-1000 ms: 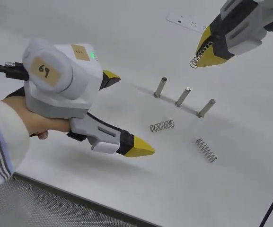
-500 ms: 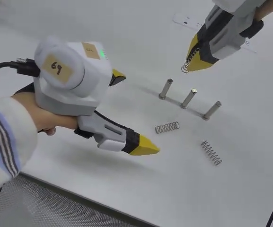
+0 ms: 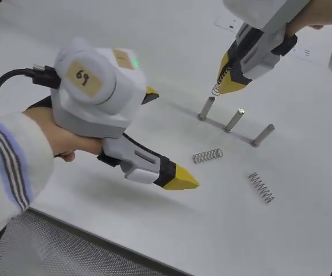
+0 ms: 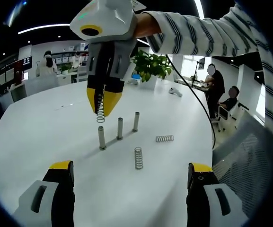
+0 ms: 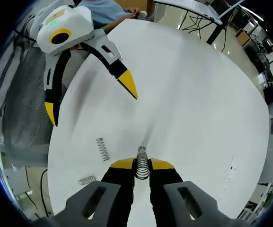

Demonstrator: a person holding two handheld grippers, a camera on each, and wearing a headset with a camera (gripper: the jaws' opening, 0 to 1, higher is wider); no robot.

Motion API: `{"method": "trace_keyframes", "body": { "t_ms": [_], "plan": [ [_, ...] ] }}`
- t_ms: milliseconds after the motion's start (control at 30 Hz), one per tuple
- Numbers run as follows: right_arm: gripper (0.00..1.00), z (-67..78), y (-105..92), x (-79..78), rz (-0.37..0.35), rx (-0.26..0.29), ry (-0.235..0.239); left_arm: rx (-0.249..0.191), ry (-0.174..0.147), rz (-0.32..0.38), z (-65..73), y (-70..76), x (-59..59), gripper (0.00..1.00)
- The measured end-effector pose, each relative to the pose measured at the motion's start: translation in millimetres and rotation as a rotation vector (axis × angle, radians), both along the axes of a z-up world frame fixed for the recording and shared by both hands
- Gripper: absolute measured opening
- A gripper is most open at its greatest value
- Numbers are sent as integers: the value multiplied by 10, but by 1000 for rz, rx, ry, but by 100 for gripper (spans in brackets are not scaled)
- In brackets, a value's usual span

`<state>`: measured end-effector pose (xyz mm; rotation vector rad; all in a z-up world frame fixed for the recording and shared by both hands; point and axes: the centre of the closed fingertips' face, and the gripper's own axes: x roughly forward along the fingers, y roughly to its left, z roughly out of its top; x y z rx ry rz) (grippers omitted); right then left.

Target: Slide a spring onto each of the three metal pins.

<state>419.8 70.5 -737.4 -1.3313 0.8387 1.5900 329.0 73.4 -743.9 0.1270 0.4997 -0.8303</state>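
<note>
The right tool (image 3: 225, 86) is clamped on a spring (image 3: 218, 85), which hangs from its tips just above the end pin (image 3: 206, 108). The other two pins (image 3: 234, 120) stand bare in the same row. The left tool (image 3: 172, 138) hovers over the table (image 3: 281, 241) with jaws wide and empty. Two loose springs lie flat near the row, one (image 3: 207, 155) just beside it and one (image 3: 261, 187) farther out.
</note>
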Motion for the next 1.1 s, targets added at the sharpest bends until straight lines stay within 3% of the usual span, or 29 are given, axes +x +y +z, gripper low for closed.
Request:
{"method": "trace_keyframes", "body": {
  "t_ms": [100, 367, 767, 1100],
  "plan": [
    [8, -76, -1, -17, -8, -10, 17, -15, 4, -4, 20, -23, -3, 98],
    [8, -158, -39, -63, -2, -37, 9, -22, 16, -5, 8, -33, -12, 98],
    [8, -376, -49, -21, 58, -104, -28, -10, 30, -9, -33, -29, -25, 98],
    [8, -575, -62, 19, 7, -125, 10, -8, 40, -25, -63, -102, -45, 98]
  ]
}}
